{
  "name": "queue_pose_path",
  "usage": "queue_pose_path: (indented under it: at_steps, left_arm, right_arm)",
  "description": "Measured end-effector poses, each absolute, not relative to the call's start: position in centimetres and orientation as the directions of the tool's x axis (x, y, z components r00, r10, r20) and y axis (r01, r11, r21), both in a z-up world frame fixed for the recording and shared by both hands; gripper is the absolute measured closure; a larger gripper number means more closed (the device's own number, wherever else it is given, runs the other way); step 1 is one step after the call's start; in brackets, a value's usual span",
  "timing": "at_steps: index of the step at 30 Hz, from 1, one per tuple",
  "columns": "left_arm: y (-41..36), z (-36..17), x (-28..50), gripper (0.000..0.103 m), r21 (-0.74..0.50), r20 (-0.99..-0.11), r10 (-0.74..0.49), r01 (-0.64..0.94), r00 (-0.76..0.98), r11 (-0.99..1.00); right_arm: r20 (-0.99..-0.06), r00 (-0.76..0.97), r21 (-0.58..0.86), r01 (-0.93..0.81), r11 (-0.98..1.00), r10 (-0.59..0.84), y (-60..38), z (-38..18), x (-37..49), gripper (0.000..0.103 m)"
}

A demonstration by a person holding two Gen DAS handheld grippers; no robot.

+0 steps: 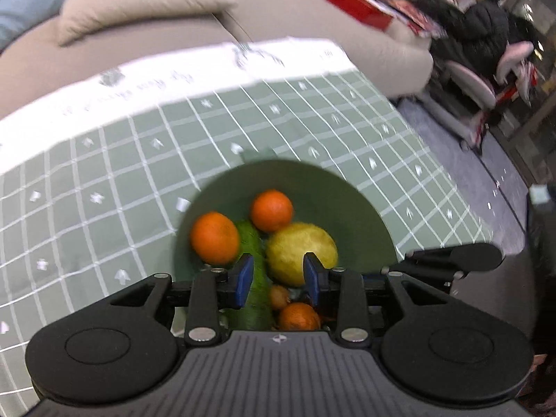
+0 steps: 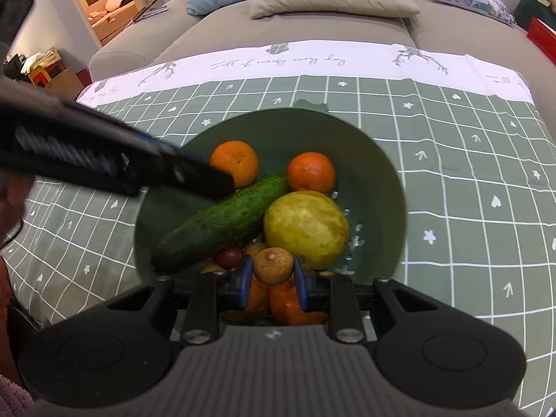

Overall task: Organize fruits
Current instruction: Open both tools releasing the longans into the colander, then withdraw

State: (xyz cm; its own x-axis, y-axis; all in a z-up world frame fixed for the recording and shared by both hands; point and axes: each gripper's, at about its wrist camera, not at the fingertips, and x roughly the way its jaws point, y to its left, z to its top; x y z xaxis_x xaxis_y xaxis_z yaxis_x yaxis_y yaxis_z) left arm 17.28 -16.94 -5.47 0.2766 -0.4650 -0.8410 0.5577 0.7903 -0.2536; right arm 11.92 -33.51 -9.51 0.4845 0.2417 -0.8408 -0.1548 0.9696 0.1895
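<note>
- We find the green bowl (image 2: 382,187) on the checked cloth of the worktop (image 2: 469,160), holding the fruit; both grippers hang over its near rim, pointing steeply down into it.
- The right gripper (image 2: 271,279) has its fingers (image 2: 245,283) narrow and closed on a small brown round fruit (image 2: 272,266); both blue pads press its sides, and it sits at the fingertips, above the orange pieces below.
- The left gripper (image 1: 278,279) stands with fingers (image 1: 245,278) slightly parted and nothing between the pads. We judge it empty.
- The cucumber (image 2: 222,222) is the item the next move turns on. From the left fingers it lies directly below and ahead, in the gap between them. Seen from the right wrist, its long axis runs diagonally, from near-left up to far-right, between two oranges (image 2: 234,161).
- The left gripper body crosses the right-wrist view from the left, its tip just over the cucumber's far half. The left hand is therefore nearer to it; the right fingers are to the cucumber's near-right and already occupied.
- The large yellow fruit (image 2: 305,227) touches the cucumber and lies just right of the left fingers' gap.
- Judgement: any grasp of the cucumber by the left fingers calls for a wider opening, set across the long axis. Risk: the right pad striking the yellow fruit.
</note>
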Motion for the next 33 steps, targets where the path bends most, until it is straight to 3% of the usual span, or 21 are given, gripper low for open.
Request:
queue_pose_path:
  at_steps: [17,20,24,28,33]
  left_arm:
    - [-11.6,-4.4,15.7,0.064,-0.227,-0.839,-0.408,0.451,0.36,0.863]
    - [-10.8,-3.8,15.2,0.055,-0.229,-0.823,-0.415,0.443,0.387,0.867]
    - [-9.5,-2.3,14.5,0.053,-0.22,-0.792,-0.419,0.432,0.445,0.875]
    - [-8.1,0.0,13.7,0.049,-0.2,-0.749,-0.406,0.406,0.524,0.892]
    - [-6.4,3.4,12.2,0.047,-0.149,-0.678,-0.351,0.348,0.646,0.926]
  right_arm:
    - [-0.851,0.46,0.181,-0.201,0.963,0.256,-31.3,-10.7,13.9,0.079]
    - [-0.848,0.466,0.177,-0.202,0.963,0.254,-31.1,-10.1,13.8,0.067]
    - [-0.829,0.503,0.167,-0.192,0.967,0.243,-31.0,-8.2,13.6,0.066]
    - [-0.785,0.577,0.161,-0.158,0.974,0.224,-30.9,-4.8,13.3,0.039]
    - [-0.728,0.66,0.14,-0.126,0.982,0.188,-30.4,-0.3,12.7,0.032]
